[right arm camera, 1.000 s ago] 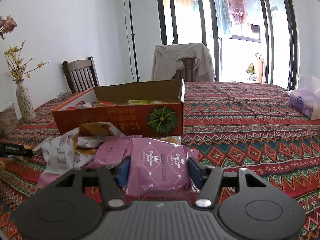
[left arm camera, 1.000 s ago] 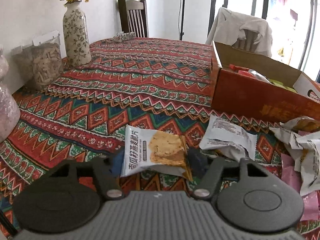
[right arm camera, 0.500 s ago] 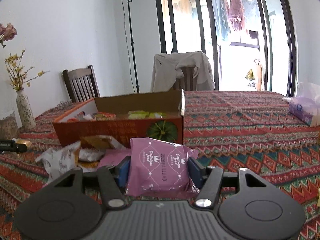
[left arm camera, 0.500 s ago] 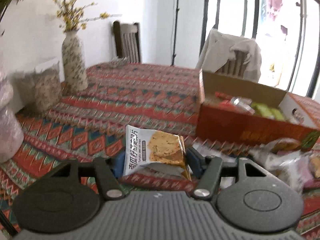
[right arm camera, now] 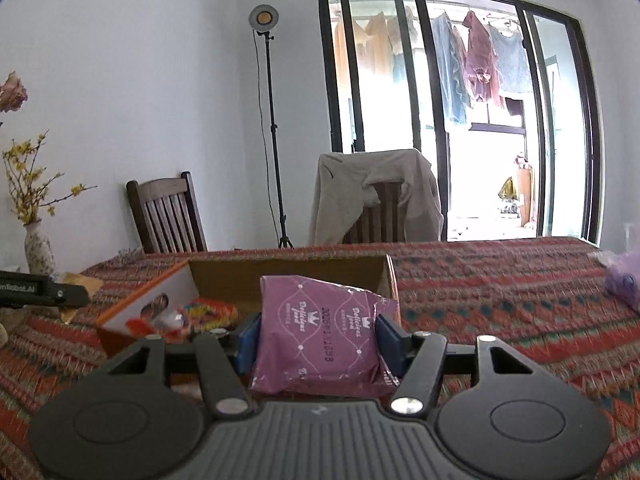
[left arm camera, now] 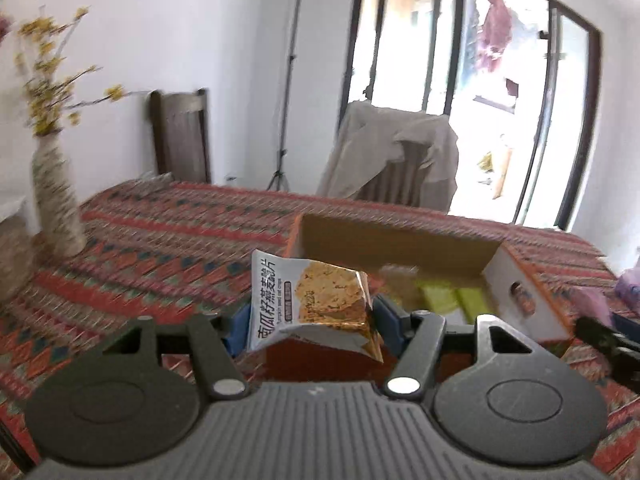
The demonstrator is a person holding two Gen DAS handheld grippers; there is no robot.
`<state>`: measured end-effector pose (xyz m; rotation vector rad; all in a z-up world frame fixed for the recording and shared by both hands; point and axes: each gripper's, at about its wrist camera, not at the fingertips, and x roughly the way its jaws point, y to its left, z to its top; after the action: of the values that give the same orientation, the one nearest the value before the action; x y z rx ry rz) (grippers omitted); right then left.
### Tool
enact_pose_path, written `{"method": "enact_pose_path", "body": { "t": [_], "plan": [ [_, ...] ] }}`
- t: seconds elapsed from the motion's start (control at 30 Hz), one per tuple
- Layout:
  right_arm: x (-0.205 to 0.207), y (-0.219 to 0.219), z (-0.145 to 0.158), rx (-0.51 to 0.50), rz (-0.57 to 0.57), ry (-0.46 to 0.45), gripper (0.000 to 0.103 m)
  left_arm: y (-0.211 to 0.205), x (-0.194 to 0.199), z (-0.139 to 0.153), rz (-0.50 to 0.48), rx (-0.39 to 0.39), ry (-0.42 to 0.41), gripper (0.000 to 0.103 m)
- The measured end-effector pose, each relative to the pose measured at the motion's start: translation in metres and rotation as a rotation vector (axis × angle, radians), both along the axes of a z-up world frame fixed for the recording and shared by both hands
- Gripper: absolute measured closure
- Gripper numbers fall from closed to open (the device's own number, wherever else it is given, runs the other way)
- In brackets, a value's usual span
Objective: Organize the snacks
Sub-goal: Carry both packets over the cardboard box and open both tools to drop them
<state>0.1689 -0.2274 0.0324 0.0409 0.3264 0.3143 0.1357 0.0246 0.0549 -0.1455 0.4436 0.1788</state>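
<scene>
Two snack packets are held at once, one in each gripper. A white foil packet printed with a golden cracker (left arm camera: 310, 300) is clamped between the blue-padded fingers (left arm camera: 237, 326) of the left gripper (left arm camera: 308, 326), its sides pressed by both pads and its top standing above them. Just beyond these fingers lies an open orange cardboard box (left arm camera: 516, 280), with yellow-green packets (left arm camera: 452, 300) seen inside it, past the right-hand finger. A purple plastic packet with white diamond lines (right arm camera: 318, 332) is gripped between the blue pads of the right gripper (right arm camera: 318, 336), squeezed at both edges and raised clear of the red patterned worktop (right arm camera: 500, 300). Directly ahead of these fingers the same box is seen, its brown inner wall behind the purple packet and colourful wrapped snacks (right arm camera: 192, 316) resting inside it, to the left of the left-hand finger. Far to the left of the fingers, a floral vase with yellow blossoms (right arm camera: 38, 248) stands on the worktop.
</scene>
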Motion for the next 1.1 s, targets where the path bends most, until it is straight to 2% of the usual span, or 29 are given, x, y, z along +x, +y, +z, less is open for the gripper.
{"method": "enact_pose_path", "body": {
  "t": [0.17, 0.33, 0.43, 0.57, 0.77, 0.83, 0.9, 0.97, 1.0, 1.03, 1.1],
  "plan": [
    [0.034, 0.011, 0.007, 0.010, 0.002, 0.000, 0.043, -0.018, 0.027, 0.003, -0.038, 0.010, -0.031, 0.039],
    [0.066, 0.021, 0.009, 0.022, -0.013, -0.004, 0.043, -0.025, 0.061, -0.002, -0.041, 0.013, -0.029, 0.039],
    [0.077, 0.027, -0.002, 0.019, -0.033, -0.010, 0.043, -0.022, 0.074, -0.008, -0.026, 0.017, -0.036, 0.039],
    [0.087, 0.030, -0.021, 0.007, -0.017, 0.025, 0.043, -0.012, 0.085, -0.022, -0.033, -0.014, -0.042, 0.039],
    [0.090, 0.034, -0.030, -0.005, -0.005, 0.046, 0.043, -0.014, 0.092, -0.040, -0.083, -0.009, -0.042, 0.038],
    [0.090, 0.033, -0.034, -0.016, -0.003, 0.047, 0.040, -0.015, 0.092, -0.044, -0.094, 0.000, -0.042, 0.034],
    [0.089, 0.034, -0.035, -0.021, 0.002, 0.048, 0.040, -0.015, 0.090, -0.047, -0.085, 0.000, -0.044, 0.022],
    [0.087, 0.033, -0.036, -0.017, -0.002, 0.045, 0.025, -0.010, 0.086, -0.048, -0.074, -0.010, -0.061, 0.001],
    [0.086, 0.032, -0.036, -0.013, -0.007, 0.042, 0.011, -0.008, 0.083, -0.048, -0.064, -0.017, -0.077, 0.000],
    [0.085, 0.031, -0.036, -0.006, -0.010, 0.035, 0.003, -0.007, 0.081, -0.047, -0.057, -0.021, -0.091, 0.000],
    [0.083, 0.029, -0.035, 0.002, -0.015, 0.029, 0.000, -0.005, 0.077, -0.046, -0.051, -0.036, -0.105, 0.000]
  ]
}}
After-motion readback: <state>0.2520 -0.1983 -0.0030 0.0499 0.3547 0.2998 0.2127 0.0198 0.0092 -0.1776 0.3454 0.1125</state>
